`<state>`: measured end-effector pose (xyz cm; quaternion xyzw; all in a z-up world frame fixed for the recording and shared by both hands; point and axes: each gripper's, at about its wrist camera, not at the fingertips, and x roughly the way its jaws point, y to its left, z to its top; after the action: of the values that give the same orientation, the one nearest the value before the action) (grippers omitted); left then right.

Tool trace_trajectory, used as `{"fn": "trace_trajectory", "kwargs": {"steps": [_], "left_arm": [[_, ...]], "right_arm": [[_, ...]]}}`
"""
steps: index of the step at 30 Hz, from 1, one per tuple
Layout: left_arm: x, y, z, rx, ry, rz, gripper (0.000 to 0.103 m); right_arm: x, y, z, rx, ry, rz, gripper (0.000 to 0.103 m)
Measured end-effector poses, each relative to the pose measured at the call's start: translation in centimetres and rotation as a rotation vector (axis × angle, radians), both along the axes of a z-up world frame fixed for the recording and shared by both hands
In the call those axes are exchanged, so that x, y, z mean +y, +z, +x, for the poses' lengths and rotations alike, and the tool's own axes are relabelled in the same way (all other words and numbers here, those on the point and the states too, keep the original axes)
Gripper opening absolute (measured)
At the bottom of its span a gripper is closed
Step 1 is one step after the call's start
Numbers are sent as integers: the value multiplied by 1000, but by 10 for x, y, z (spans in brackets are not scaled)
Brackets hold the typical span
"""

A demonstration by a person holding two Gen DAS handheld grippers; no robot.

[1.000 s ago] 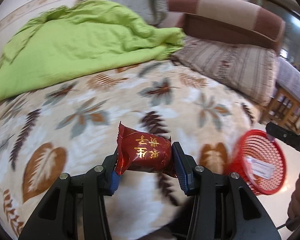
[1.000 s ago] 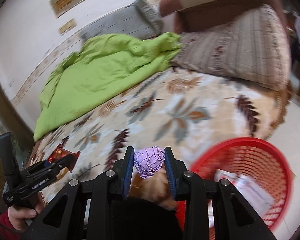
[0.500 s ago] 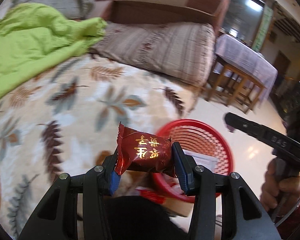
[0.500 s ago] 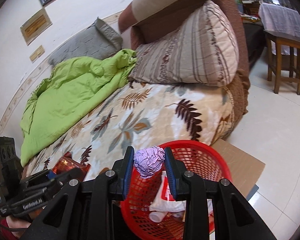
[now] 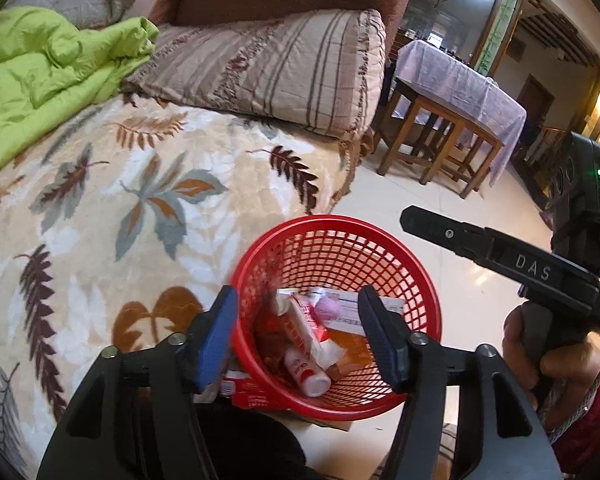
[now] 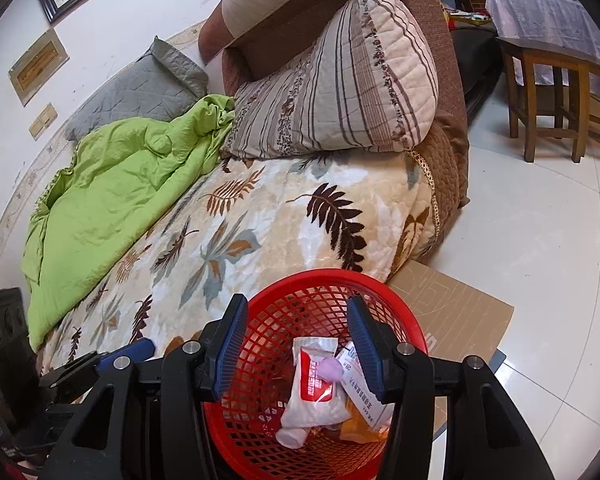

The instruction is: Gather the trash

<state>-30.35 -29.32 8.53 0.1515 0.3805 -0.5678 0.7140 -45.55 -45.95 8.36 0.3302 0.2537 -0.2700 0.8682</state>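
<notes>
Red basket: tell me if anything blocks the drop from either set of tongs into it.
Nothing visible does. Both the left tongs and right tongs hang open and empty over the red basket, whose mouth is uncovered. The purple wad already lies inside on the other trash.

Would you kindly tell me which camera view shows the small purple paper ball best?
The right wrist view: the purple paper ball lies sharp on a white wrapper in the red basket. The left wrist view shows it smaller, slightly blurred, among other trash.
</notes>
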Motion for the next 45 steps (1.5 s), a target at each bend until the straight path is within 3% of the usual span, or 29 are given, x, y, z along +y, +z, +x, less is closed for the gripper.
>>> {"fn": "trace_trajectory", "kwargs": {"steps": [6,13,30,33,45], "left_arm": [[23,10,6,-93,83,-23,70],[47,15,16,-171,151,-22,72],[111,28,57,-224,341,-37,82],[123,30,66,-222,378,-41,83],[142,30,79,-235,426,-47,88]], "right_arm": [[12,9,9,9,18,-38,56],[31,17,23,21,57,-70,59],[88,41,79,29,203,-155,66],[98,45,87,28,219,-175,71],[118,49,94,67,227,-232,77]]}}
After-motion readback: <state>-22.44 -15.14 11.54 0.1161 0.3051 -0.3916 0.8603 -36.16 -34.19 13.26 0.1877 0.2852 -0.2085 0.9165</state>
